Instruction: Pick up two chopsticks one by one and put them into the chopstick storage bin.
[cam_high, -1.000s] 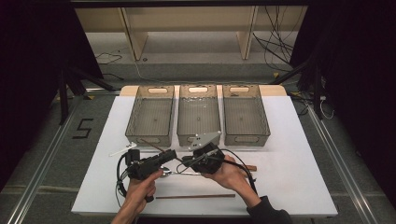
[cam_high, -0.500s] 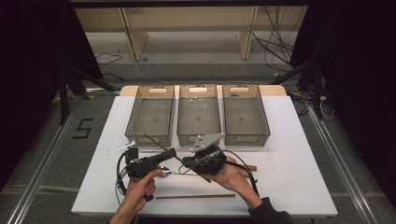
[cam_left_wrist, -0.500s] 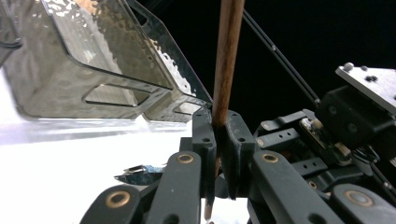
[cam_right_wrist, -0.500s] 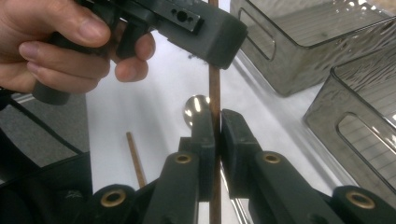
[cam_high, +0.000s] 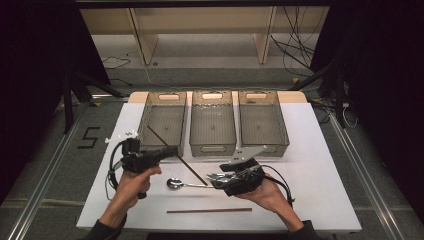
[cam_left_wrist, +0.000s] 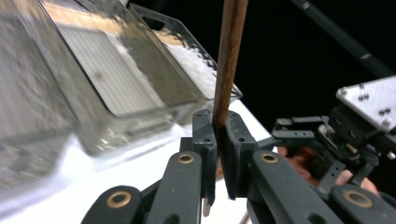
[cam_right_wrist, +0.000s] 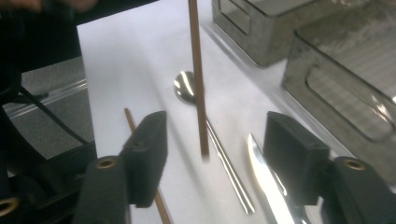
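High view: three grey bins (cam_high: 212, 125), chopstick (cam_high: 176, 156) over the leftmost.

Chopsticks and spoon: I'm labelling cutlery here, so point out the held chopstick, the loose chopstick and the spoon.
held chopstick (cam_left_wrist: 229, 56), left gripper view, mid shaft above the jaws.
loose chopstick (cam_high: 210, 210), high view, middle of its length.
spoon (cam_high: 175, 184), high view, on the bowl.

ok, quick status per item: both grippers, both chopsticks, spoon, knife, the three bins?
left gripper: shut on a brown chopstick.
held chopstick: lifted, tilted, in the left gripper.
right gripper: open, jaws just opened; the held chopstick's tip hangs between the pads, untouched.
second chopstick: flat on the table, near edge.
spoon: lying on the table.
knife: lying on the table by the right gripper.
three bins: upright, nothing in them.
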